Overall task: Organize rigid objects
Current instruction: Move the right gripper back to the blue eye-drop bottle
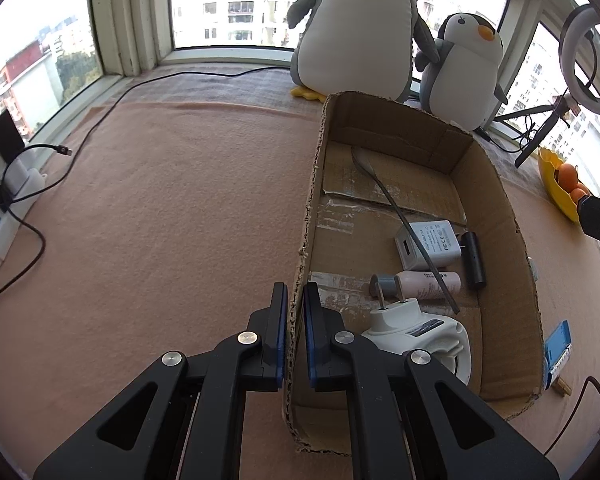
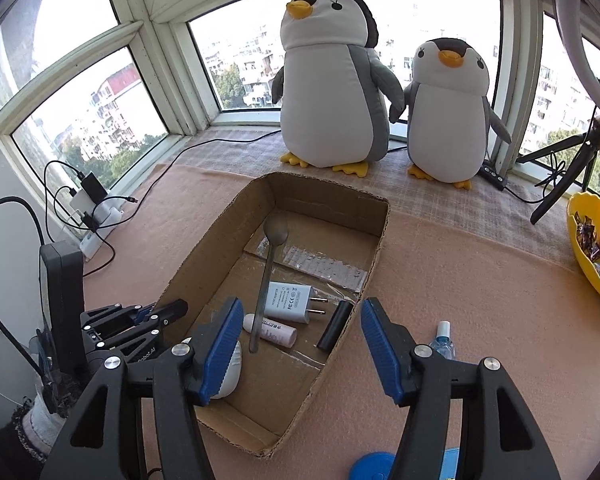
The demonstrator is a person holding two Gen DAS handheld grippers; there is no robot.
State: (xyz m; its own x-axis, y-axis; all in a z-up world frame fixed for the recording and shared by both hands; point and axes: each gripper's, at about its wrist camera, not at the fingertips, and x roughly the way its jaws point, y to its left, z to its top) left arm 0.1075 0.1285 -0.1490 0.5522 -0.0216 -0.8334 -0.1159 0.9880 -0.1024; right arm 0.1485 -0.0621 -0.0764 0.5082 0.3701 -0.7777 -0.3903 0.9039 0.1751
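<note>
An open cardboard box (image 2: pixel 380 236) lies on the pink cloth. Inside lie a metal spoon (image 2: pixel 268 276), a white USB charger (image 2: pixel 288 300), a pink tube (image 2: pixel 274 330), a black cylinder (image 2: pixel 334 326) and a white rounded plug device (image 1: pixel 420 332). My left gripper (image 1: pixel 295 288) is shut on the box's left wall (image 1: pixel 306 220), one pad on each side of the cardboard. Over the near end of the box, my right gripper (image 2: pixel 302 304) hovers open, its blue pads wide apart with nothing between them. Below it, the spoon's handle rests across the charger and the tube.
A small bottle of blue liquid (image 2: pixel 444 340), a blue round thing (image 2: pixel 370 468) and a blue case (image 1: pixel 558 348) lie right of the box. Two plush penguins (image 2: pixel 336 80) stand behind it. A yellow fruit bowl (image 2: pixel 584 248) and tripod (image 2: pixel 564 176) are far right, a power strip with cables (image 2: pixel 96 216) left.
</note>
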